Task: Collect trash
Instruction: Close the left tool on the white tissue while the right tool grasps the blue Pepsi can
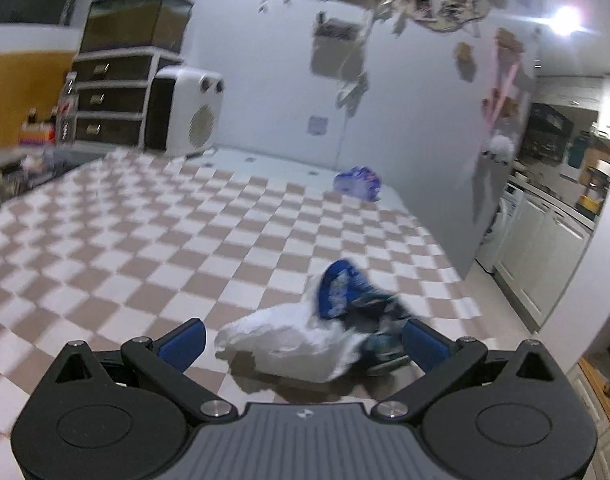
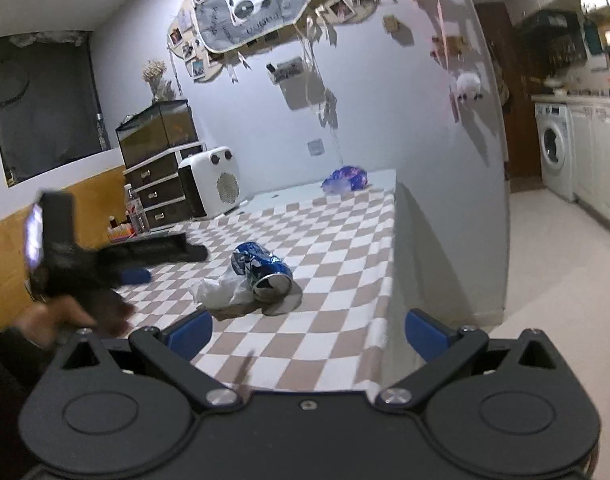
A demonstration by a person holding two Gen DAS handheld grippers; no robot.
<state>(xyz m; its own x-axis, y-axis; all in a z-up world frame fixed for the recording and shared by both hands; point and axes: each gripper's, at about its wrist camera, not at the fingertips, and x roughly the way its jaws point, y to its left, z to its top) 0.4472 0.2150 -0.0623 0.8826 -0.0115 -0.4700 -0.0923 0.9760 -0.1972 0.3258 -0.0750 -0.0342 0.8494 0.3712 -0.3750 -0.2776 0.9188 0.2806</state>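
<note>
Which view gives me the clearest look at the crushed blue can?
The right wrist view: the crushed blue can is sharp and whole, lying beside the white tissue. The left wrist view shows it closer but motion-blurred and partly hidden.

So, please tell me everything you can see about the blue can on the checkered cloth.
The blue can is crushed and dented, apparently thin metal, blue with white markings. It lies on its side on the checkered cloth, its silvery round end facing the right camera. A crumpled white wrapper lies against it. Neither gripper holds it.
</note>
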